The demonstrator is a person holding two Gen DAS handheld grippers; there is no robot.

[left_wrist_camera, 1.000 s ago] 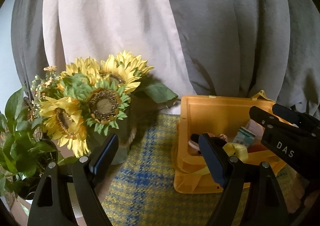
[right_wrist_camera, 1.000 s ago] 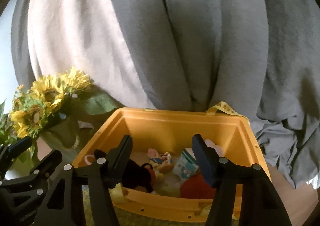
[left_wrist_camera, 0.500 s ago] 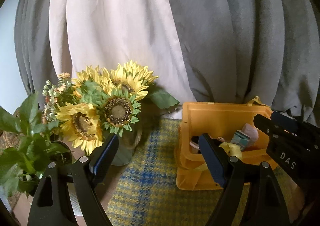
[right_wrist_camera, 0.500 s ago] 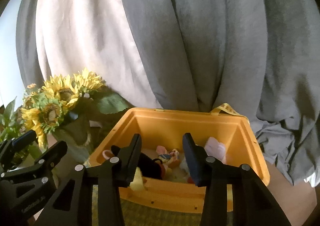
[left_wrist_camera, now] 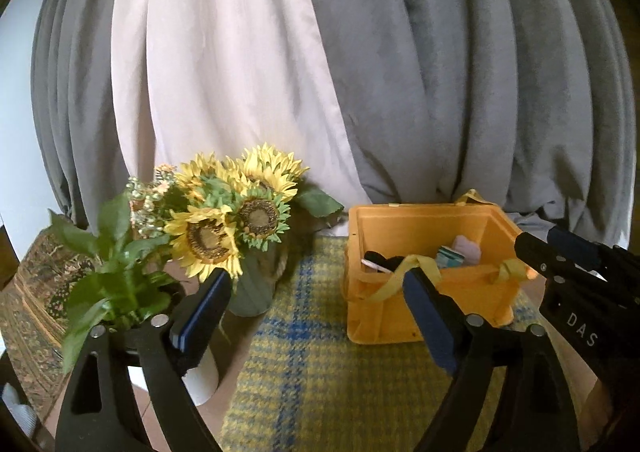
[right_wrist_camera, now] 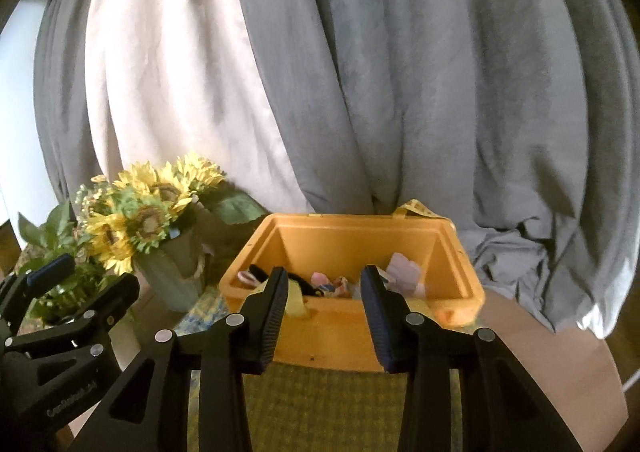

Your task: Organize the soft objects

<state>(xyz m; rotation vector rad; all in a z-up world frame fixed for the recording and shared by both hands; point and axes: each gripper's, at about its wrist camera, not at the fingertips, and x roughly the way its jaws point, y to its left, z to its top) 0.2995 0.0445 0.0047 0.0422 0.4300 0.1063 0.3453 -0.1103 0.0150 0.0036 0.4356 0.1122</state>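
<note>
Both have backed off the orange bin (right_wrist_camera: 352, 336); left gripper (left_wrist_camera: 316, 316) opening, empty; "DAS"-marked right gripper (right_wrist_camera: 325, 316) narrowed, empty.

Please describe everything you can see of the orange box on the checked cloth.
The orange box looks like hard plastic, open at the top, with a thick rim and slightly slanted walls. It stands upright on the yellow and blue checked cloth, right of the sunflowers. Small soft toys lie inside. A yellow strap hangs over its front wall. Neither gripper touches it.
</note>
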